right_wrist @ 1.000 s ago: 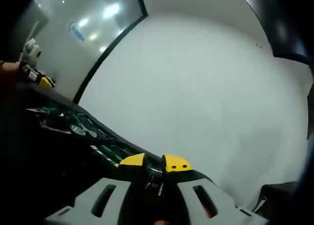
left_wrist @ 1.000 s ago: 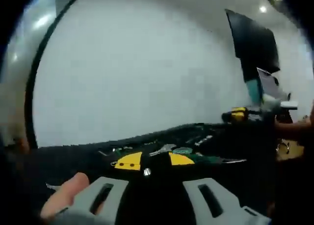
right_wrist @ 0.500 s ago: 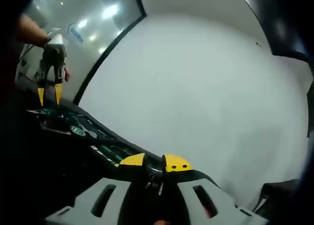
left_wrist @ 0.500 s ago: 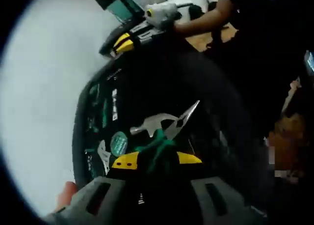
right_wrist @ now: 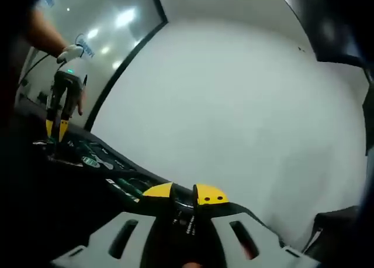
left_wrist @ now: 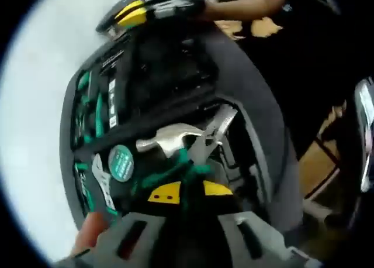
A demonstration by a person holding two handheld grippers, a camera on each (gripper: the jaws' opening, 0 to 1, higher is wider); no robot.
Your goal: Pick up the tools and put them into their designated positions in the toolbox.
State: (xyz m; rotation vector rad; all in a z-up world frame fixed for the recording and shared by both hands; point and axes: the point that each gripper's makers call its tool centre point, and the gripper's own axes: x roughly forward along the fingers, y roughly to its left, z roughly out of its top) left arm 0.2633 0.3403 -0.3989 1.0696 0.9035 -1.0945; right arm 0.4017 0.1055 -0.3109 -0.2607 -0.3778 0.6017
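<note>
I have the green-handled pliers [left_wrist: 196, 157] clamped between the yellow tips of my left gripper [left_wrist: 182, 193], their silver nose pointing away from me over the open toolbox [left_wrist: 175, 75]. A second ago this view looked almost level across the box at a white wall; now it looks steeply down into it, so I have swung the left gripper over and brought the pliers above the tray. The things in the box have not moved; only my camera has. The nose of the pliers lies just beside the steel hammer head [left_wrist: 166, 140], near the box edge closest to me, and a round green-faced tape measure [left_wrist: 121, 162] sits further to one side. Rows of green-handled drivers [left_wrist: 87, 104] fill the far part, towards the wall side.

In the right gripper view I see the left gripper [right_wrist: 56, 127] standing upright over the far end of the box, tips down at the tray. My right gripper [right_wrist: 184, 193] has its yellow tips pressed together, with nothing I can make out between them, low at the near edge of the box.

I judge the pliers are now in place to be lowered; which recess is theirs I cannot tell.
</note>
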